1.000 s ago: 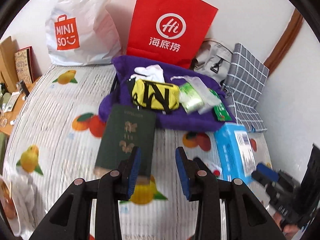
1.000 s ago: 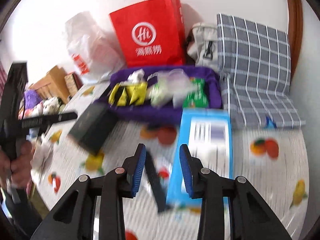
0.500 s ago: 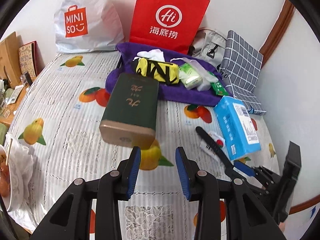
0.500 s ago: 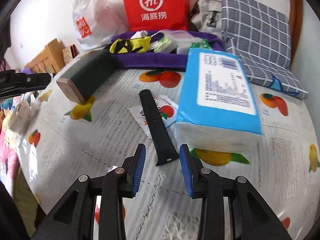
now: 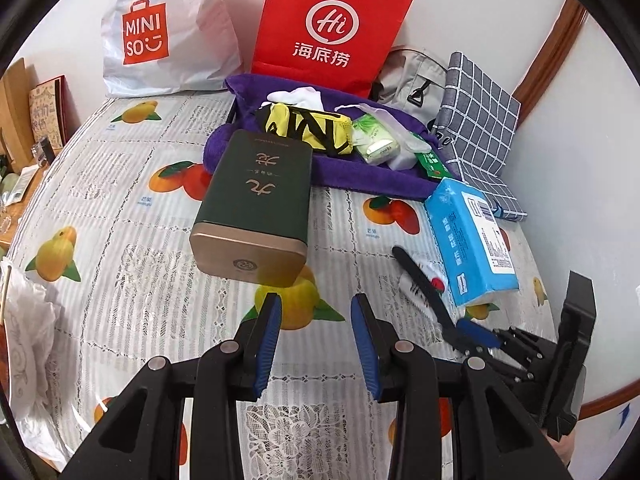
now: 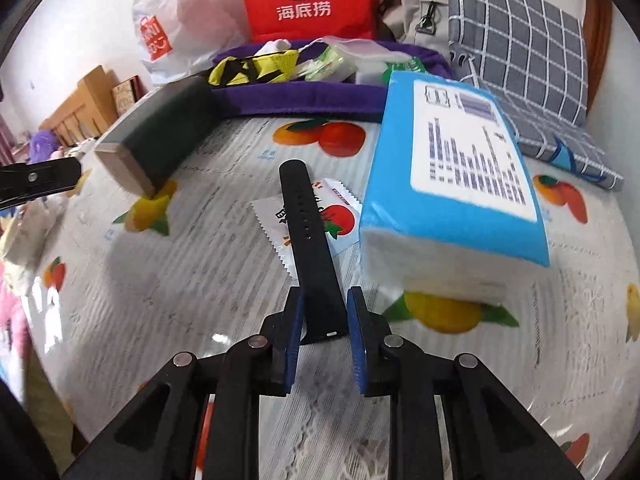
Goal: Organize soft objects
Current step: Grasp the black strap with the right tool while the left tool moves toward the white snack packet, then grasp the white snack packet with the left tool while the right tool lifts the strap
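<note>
Since half a second ago, the right gripper (image 6: 322, 312) fingers are closing around the black strap (image 6: 310, 248); left gripper (image 5: 316, 316) fingers stay spread, empty.

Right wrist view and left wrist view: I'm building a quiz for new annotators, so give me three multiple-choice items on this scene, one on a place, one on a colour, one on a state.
1. Where does the black strap lie?
A. inside the red bag
B. across a small packet, left of the blue tissue pack
C. on the checked cushion

2. What colour is the cloth under the yellow pouch?
A. purple
B. orange
C. brown

3. What is the left gripper doing?
A. clamping the green tin
B. gripping the tissue pack
C. hanging with nothing between its fingers

Answers:
1 B: in the right wrist view the strap crosses the small packet, with the tissue pack to its right; the right gripper is closing around its near end.
2 A: the purple cloth spreads beneath the pouch.
3 C: only tablecloth shows between its fingers; the green tin lies beyond them.
</note>
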Demonstrator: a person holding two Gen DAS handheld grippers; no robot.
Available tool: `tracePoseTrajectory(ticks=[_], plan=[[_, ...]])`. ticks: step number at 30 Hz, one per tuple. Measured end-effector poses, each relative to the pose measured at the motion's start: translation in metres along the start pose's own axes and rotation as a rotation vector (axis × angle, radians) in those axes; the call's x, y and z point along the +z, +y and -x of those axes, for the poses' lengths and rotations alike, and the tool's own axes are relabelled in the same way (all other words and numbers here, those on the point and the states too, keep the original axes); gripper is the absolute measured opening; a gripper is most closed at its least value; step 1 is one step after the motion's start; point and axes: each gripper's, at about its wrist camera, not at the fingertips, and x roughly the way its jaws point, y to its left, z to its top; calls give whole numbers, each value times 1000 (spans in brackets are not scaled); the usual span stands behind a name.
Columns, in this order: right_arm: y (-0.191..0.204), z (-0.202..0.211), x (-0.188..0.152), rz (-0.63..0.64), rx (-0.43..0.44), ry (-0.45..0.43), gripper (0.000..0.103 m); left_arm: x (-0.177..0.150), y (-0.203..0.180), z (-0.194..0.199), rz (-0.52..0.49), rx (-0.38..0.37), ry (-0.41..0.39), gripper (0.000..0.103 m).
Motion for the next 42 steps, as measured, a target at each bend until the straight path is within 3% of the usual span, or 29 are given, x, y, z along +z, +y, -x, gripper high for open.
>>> tracePoseTrajectory(ticks=[3, 5, 7, 10, 14, 16, 18, 22, 24, 25, 31, 34, 42], plan=[[6, 9, -11, 24, 40, 24, 21, -2, 1, 2, 5, 1, -1, 34], [11, 15, -20, 30, 79, 44, 0, -3, 2, 3, 6, 1, 2, 34], [16, 18, -30, 28, 116, 75, 1, -5, 2, 3, 7, 4, 4, 34], [24, 28, -43, 55, 91, 65, 2, -7, 4, 4, 11, 6, 6, 34], [24, 36, -38, 22, 109, -2, 6, -10, 7, 6, 22, -4, 6, 34], [25, 33, -30, 18, 99, -22, 27, -12, 7, 6, 20, -4, 7, 34], [29, 25, -22, 21, 110, -30, 35, -13, 8, 7, 19, -4, 8, 34], [42, 5, -15, 49, 75, -3, 34, -14, 10, 8, 20, 2, 10, 34], [50, 2, -15, 83, 13, -33, 20, -14, 11, 7, 24, 3, 13, 34], [54, 2, -16, 106, -2, -37, 20, -14, 11, 6, 24, 5, 15, 34], [50, 24, -16, 79, 118, -82, 20, -17, 8, 1, 21, 13, 32, 34], [45, 37, -16, 61, 134, -105, 20, -19, 3, -1, 8, 16, 40, 34], [11, 54, -36, 3, 49, -102, 20, -24, -19, -10, -38, 17, 64, 34]])
